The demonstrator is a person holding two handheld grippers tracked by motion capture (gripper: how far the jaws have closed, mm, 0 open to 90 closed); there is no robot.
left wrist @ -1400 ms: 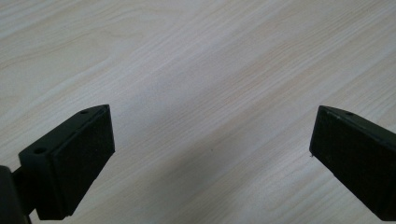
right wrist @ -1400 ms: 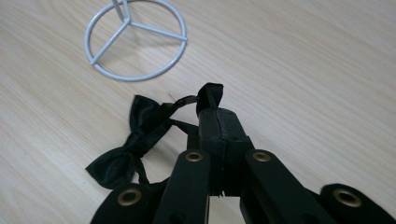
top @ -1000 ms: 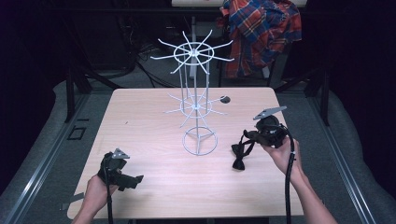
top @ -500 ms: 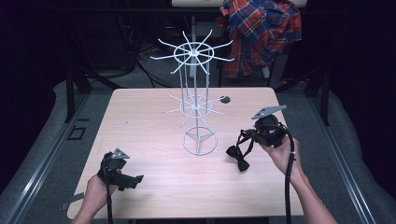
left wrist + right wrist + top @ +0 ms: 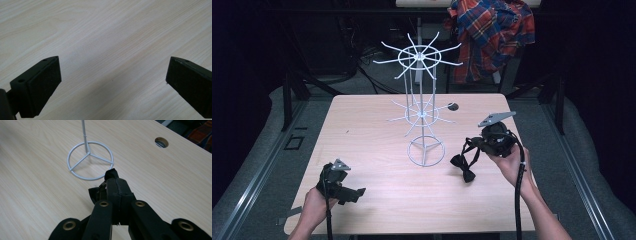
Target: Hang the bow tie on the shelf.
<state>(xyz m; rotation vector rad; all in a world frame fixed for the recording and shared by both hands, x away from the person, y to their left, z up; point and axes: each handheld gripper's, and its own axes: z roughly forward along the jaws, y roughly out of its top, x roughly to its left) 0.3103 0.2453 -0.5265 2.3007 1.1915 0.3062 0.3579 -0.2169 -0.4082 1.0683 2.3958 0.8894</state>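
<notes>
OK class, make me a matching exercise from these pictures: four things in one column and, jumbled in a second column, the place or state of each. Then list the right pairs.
Things
1. left gripper
2. right gripper
3. wire rack
4. plaid shirt

Place or state
A. stands upright at the middle of the table
B. hangs beyond the table's far edge
C. fingers wide apart, nothing between them, near the table's front left corner
D. fingers closed on a black bow tie

Pairs: 1-C, 2-D, 3-A, 4-B
</notes>
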